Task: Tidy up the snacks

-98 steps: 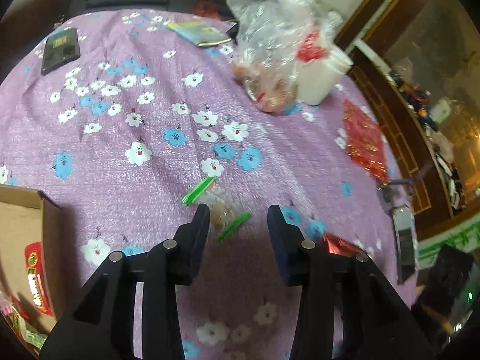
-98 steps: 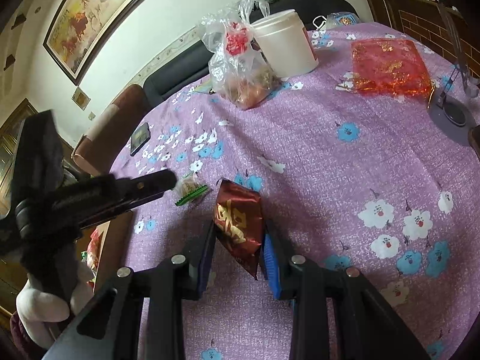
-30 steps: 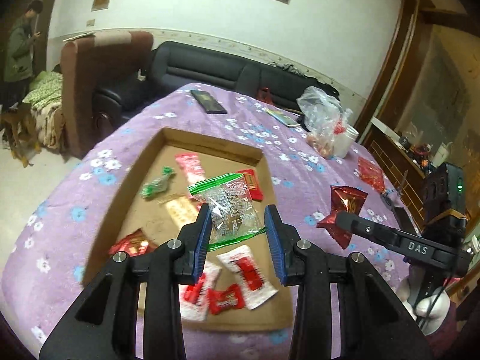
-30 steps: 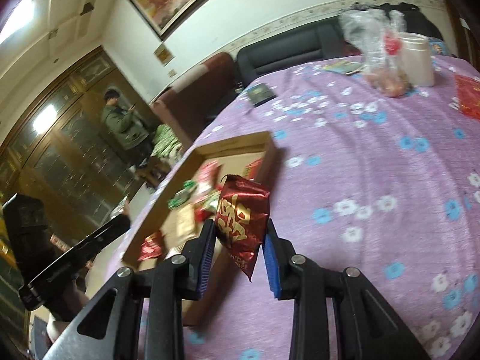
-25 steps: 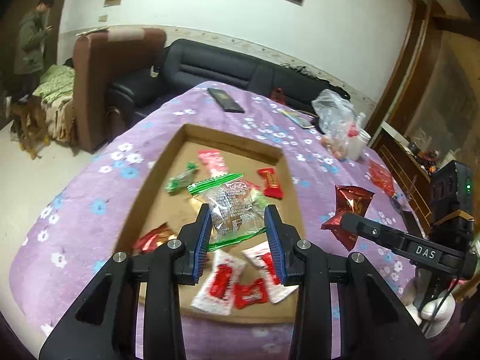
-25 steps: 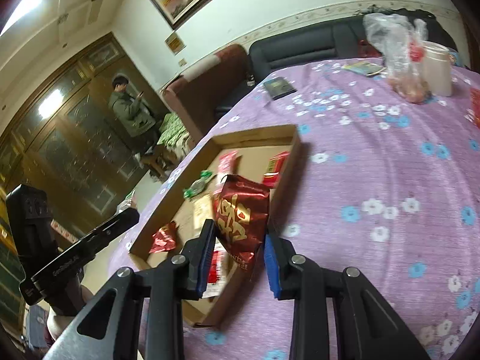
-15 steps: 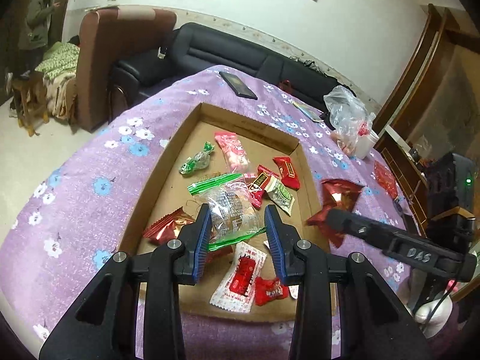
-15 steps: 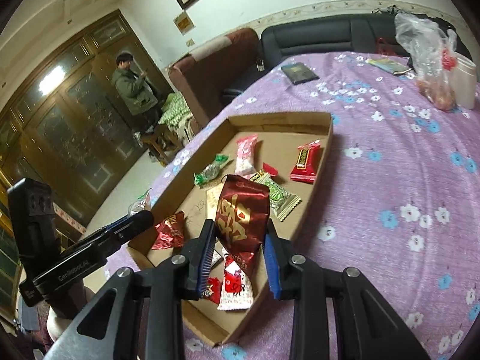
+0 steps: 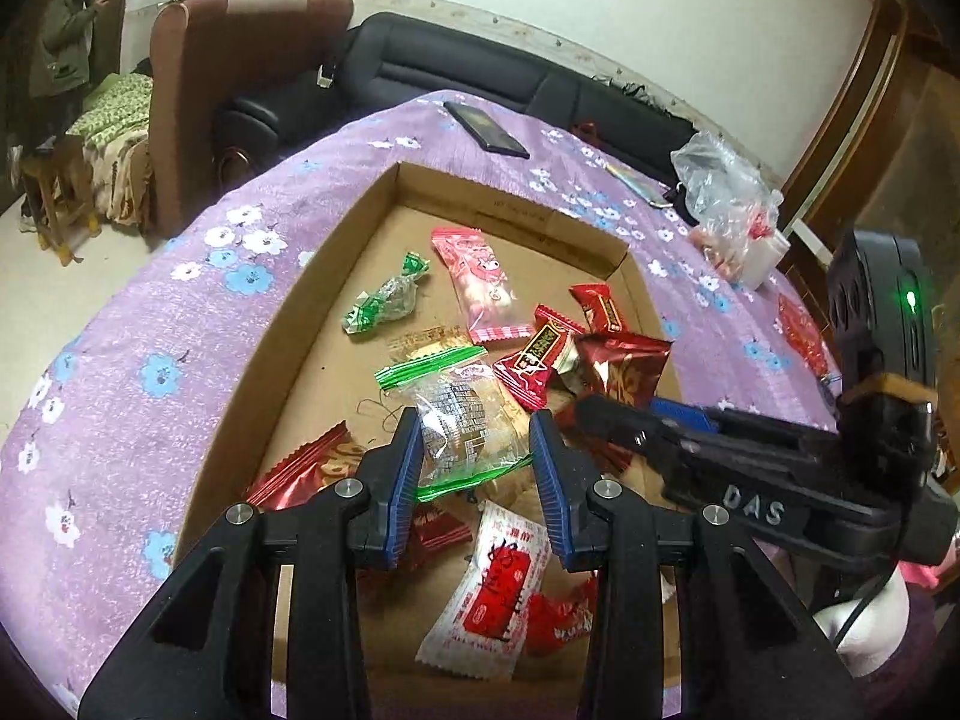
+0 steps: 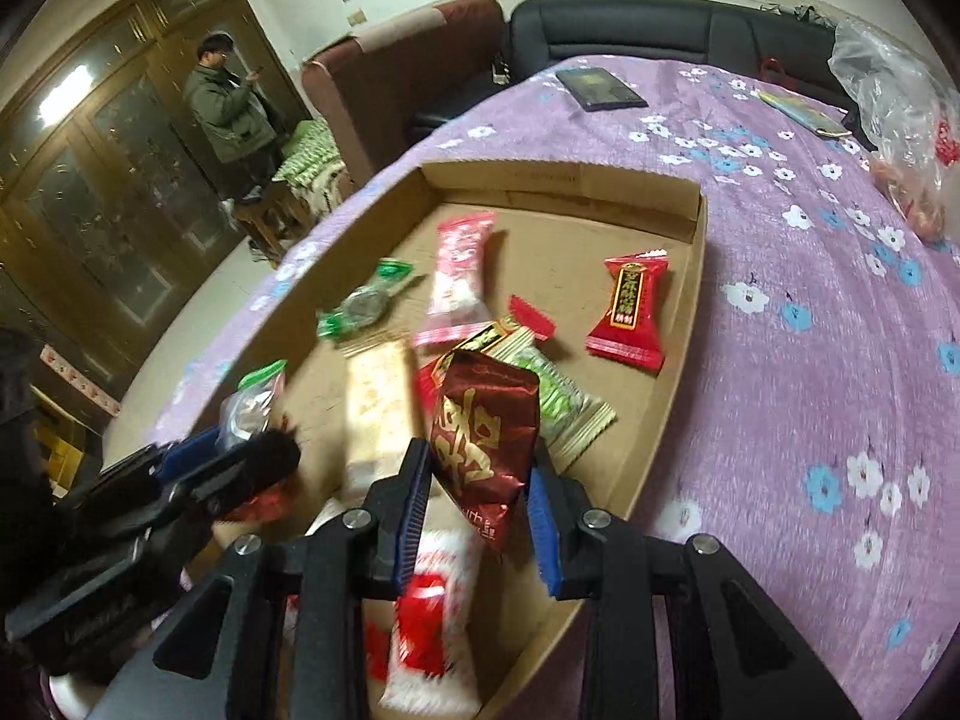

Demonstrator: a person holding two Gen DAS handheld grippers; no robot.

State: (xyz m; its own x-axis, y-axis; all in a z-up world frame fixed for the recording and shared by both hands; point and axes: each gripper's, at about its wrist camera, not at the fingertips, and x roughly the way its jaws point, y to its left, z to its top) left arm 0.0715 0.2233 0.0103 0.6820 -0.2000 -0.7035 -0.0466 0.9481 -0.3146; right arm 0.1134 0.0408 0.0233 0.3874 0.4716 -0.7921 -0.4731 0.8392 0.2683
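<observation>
Left wrist view shows the left gripper (image 9: 474,450) clamped on a clear green-edged snack bag (image 9: 459,414), held above the near half of the cardboard tray (image 9: 510,207). Right wrist view shows the right gripper (image 10: 480,492) clamped on a dark red foil packet (image 10: 483,438), held over the tray's near right corner, close to its right wall. Loose in the tray lie a pink wrapped snack (image 9: 480,282) and a green twisted candy (image 9: 384,303) toward the far end, a red candy (image 10: 630,312) by the right wall, and a white and red packet (image 9: 489,597) at the near edge. The tray sits on a purple flowered tablecloth (image 9: 150,330), with a clear plastic bag (image 9: 726,204) toward the table's far right edge.
</observation>
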